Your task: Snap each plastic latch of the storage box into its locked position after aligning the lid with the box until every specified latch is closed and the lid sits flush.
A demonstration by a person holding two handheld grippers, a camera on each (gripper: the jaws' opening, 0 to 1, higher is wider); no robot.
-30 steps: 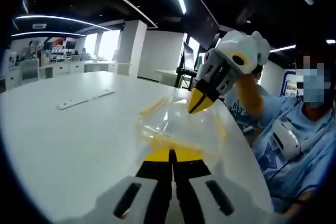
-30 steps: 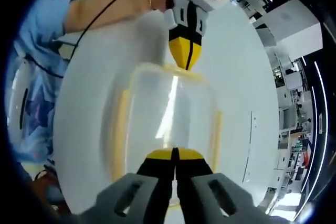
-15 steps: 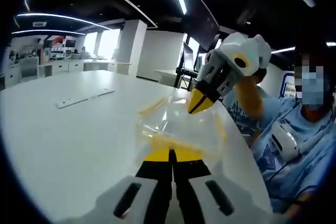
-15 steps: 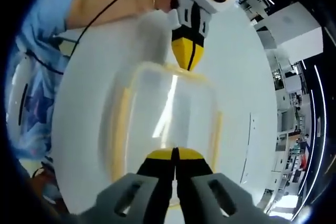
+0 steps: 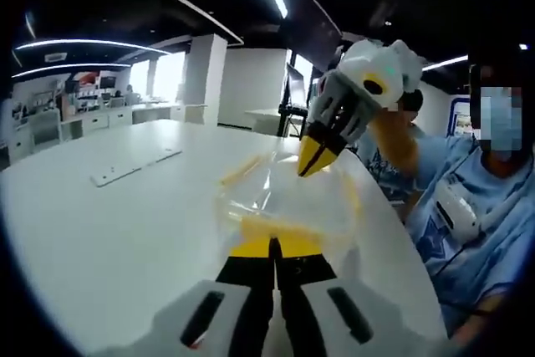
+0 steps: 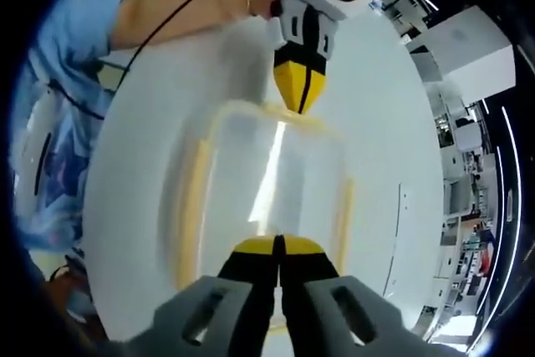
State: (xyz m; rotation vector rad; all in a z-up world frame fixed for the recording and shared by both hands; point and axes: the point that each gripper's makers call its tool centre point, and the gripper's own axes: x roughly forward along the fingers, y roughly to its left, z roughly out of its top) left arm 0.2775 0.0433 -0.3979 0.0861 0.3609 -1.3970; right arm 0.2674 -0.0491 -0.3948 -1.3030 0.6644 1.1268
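Note:
A clear storage box with its lid on and yellow latches lies on the white table. My left gripper is shut, its yellow tips against the box's near end. The right gripper comes down from the upper right, shut, with its tips at the far end of the box. In the right gripper view the box lies lengthwise, with a yellow latch along its left side and another latch along its right. My right gripper is shut at the near end, and the left gripper is shut at the far end.
A flat white strip lies on the table to the left of the box and shows again as a strip. A person in a blue shirt sits at the table's right edge. Office desks stand far behind.
The left gripper view has tilted slightly. Both grippers stay shut at the box's two ends, and the box has not moved.

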